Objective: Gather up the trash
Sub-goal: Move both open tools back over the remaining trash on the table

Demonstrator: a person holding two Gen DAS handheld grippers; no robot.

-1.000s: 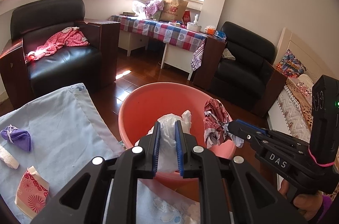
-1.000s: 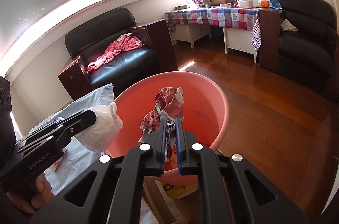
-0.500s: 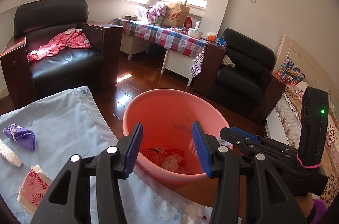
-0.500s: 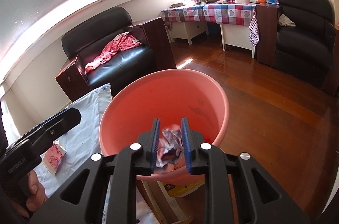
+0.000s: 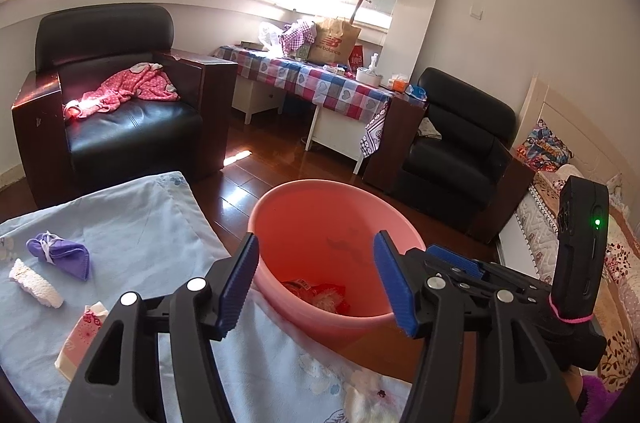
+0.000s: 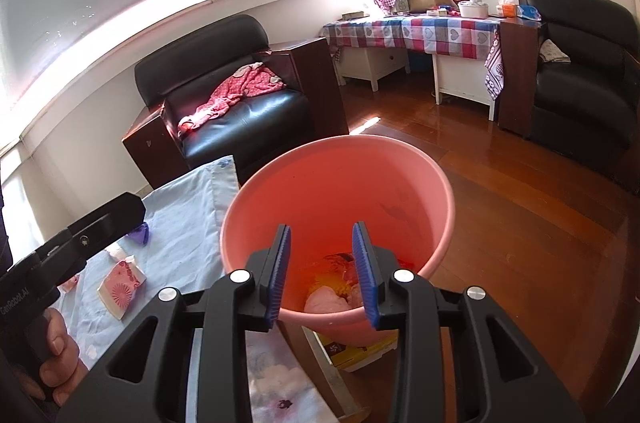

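The pink bucket stands on the floor just beside the blue-sheeted counter, and it now holds the trash: a pale wad and red and yellow wrappers lie at its bottom; a second ago I was carrying a white plastic wad in my left gripper and a crumpled patterned wrapper in my right gripper, both over the bucket; both pieces have since dropped in. The left jaws have just been opening and now stand spread wide with nothing between them; the right jaws have just been opening too, less far, and are parted and empty, with the bucket's contents showing through the gap. I judge this delivery done, with both grippers free for another trip.

More remains on the counter: a purple folded pouch, a white crinkled roll just beside it, and a pink and white carton nearer me; these look like the next candidates, and the left gripper is the nearer one to them.

Beyond, a black armchair carries a pink garment; a table with a checked cloth sits under the bright window; a second black armchair stands to its right, and a bed edges the left view.
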